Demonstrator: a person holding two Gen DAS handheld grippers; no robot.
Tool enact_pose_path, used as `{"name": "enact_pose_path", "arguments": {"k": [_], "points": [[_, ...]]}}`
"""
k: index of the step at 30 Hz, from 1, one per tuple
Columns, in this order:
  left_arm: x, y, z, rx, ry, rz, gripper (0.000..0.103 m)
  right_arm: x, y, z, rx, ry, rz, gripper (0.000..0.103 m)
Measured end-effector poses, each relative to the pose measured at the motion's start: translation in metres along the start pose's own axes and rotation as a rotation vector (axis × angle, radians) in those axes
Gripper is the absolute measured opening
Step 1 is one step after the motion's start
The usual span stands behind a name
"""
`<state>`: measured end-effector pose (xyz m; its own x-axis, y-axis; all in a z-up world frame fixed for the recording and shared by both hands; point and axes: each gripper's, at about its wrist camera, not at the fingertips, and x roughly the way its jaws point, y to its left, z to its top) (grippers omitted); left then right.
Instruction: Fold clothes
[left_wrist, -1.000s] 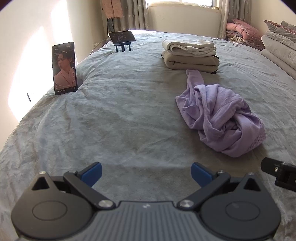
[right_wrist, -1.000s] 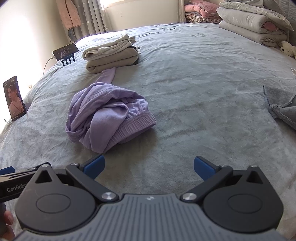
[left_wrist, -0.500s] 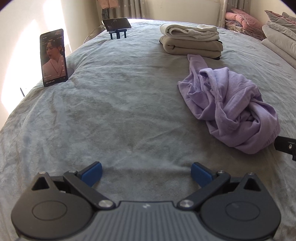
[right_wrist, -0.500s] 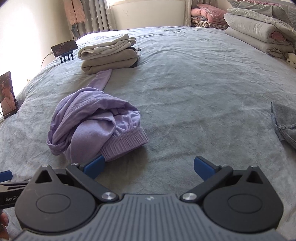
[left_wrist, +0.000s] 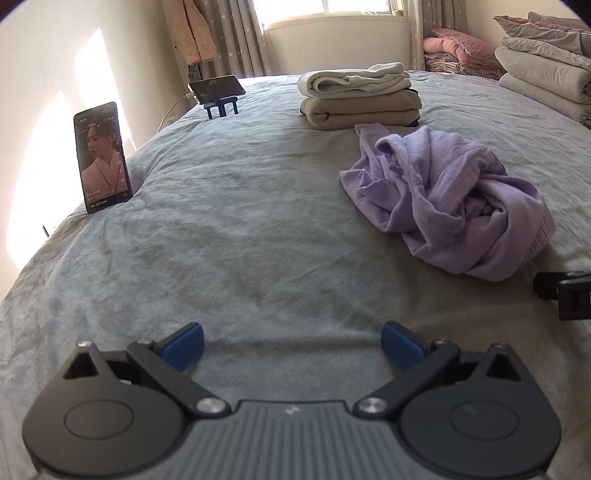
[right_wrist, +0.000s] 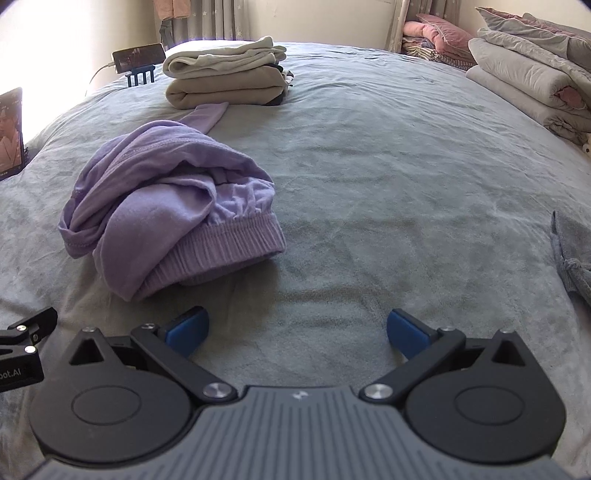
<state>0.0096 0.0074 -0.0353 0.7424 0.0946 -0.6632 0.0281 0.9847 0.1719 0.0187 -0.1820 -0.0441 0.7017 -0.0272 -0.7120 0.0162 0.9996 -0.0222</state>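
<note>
A crumpled lilac garment with a ribbed hem lies bunched on the grey bedspread. My left gripper hovers open over bare bedspread, with the garment ahead and to its right. My right gripper is open too, and the garment's ribbed hem lies just ahead of its left fingertip. Neither holds anything. One lilac sleeve stretches back toward a stack of folded beige and cream clothes.
A phone stands upright at the bed's left edge, and a second phone sits on a blue stand further back. Folded quilts and pillows are piled at the far right. A grey cloth lies at the right edge.
Both grippers have moved forward and lower toward the lilac garment, which now looks larger and closer. Their fingers stay spread as before. The garment itself has not shifted.
</note>
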Motion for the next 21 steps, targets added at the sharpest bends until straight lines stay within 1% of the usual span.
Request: {"name": "enact_pose_path", "arguments": {"k": [3, 7, 9, 11, 14, 18, 21], "points": [[0.0, 0.003, -0.001, -0.023, -0.007, -0.013, 0.103, -0.002, 0.001, -0.003, -0.014, -0.029, -0.005, 0.103], [0.0, 0.009, 0.004, -0.046, -0.006, -0.046, 0.103, -0.003, -0.003, 0.005, -0.023, -0.012, 0.021, 0.103], [-0.002, 0.011, 0.006, -0.062, -0.012, -0.08, 0.103, -0.005, -0.005, 0.01, -0.027, 0.0, 0.046, 0.103], [-0.005, 0.014, 0.009, -0.09, -0.015, -0.138, 0.103, -0.006, -0.007, 0.019, -0.021, 0.015, 0.059, 0.103], [-0.006, 0.018, 0.013, -0.131, -0.012, -0.197, 0.103, -0.011, -0.012, 0.033, 0.014, 0.0, 0.075, 0.103], [-0.003, 0.02, 0.018, -0.143, -0.007, -0.182, 0.103, -0.008, -0.02, 0.05, 0.089, -0.023, 0.107, 0.103], [-0.002, 0.024, 0.018, -0.149, -0.009, -0.218, 0.103, 0.0, -0.024, 0.05, 0.128, -0.05, 0.126, 0.103]]}}
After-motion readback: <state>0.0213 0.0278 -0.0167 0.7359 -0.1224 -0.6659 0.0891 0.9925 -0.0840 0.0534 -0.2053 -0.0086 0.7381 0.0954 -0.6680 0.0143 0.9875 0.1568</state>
